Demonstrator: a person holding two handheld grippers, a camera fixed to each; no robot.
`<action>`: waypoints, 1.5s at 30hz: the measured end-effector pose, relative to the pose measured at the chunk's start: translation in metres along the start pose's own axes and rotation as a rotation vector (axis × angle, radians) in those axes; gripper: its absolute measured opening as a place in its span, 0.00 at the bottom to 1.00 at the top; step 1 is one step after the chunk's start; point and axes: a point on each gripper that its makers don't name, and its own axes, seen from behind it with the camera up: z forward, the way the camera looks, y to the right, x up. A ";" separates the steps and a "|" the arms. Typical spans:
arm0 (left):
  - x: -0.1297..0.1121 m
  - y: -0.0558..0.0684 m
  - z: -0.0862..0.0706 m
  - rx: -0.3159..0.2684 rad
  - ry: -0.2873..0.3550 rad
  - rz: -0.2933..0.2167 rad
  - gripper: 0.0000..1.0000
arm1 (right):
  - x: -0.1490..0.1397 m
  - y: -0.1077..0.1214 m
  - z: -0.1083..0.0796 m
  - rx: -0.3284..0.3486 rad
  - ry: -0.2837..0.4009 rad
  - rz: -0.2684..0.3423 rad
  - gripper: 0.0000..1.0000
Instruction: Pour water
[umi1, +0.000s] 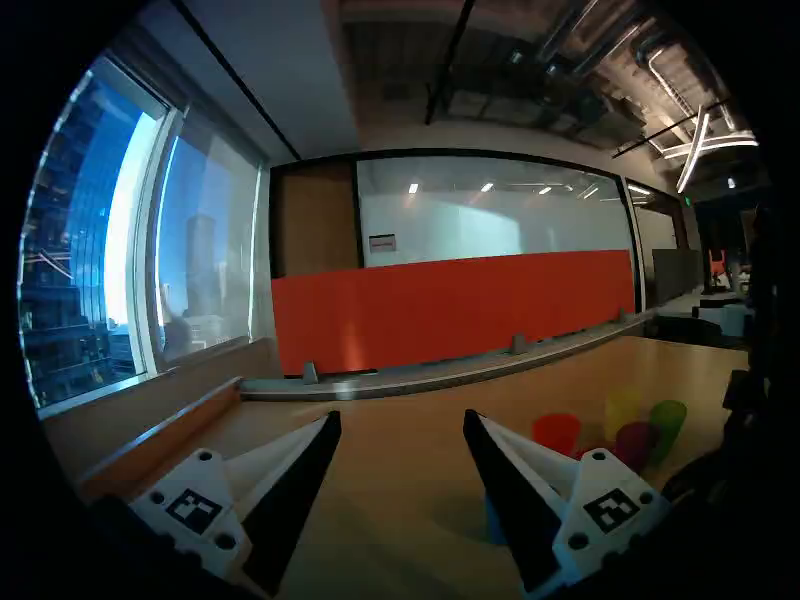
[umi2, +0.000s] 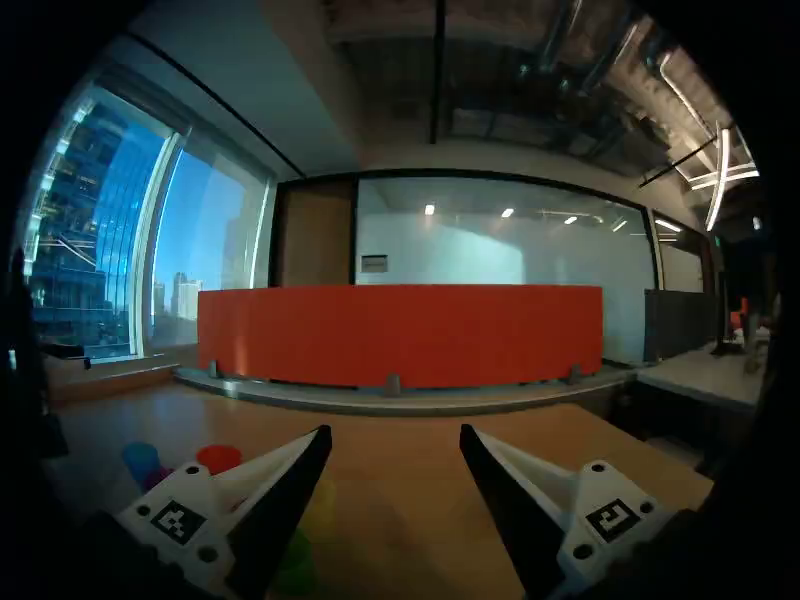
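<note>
Cups clustered on desk, well before partition along its far edge; window beyond left edge.

blue cup: mostly behind left hand-held gripper | green cup: partly hidden, bottom cut off

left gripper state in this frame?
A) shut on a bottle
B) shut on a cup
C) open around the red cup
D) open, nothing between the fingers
D: the left gripper has its fingers spread apart with bare wooden table between them, and the red cup stands beyond its right finger, outside the gap.
</note>
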 end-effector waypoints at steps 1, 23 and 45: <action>-0.001 0.000 0.000 0.005 0.003 -0.007 0.91 | -0.001 0.001 0.000 -0.005 -0.001 0.000 0.99; -0.031 0.001 0.008 0.121 0.034 -0.062 0.90 | -0.013 0.006 -0.002 -0.043 -0.032 0.026 0.99; -0.063 0.001 0.031 0.110 0.020 -0.083 0.90 | -0.020 0.003 0.004 -0.046 -0.063 0.035 0.99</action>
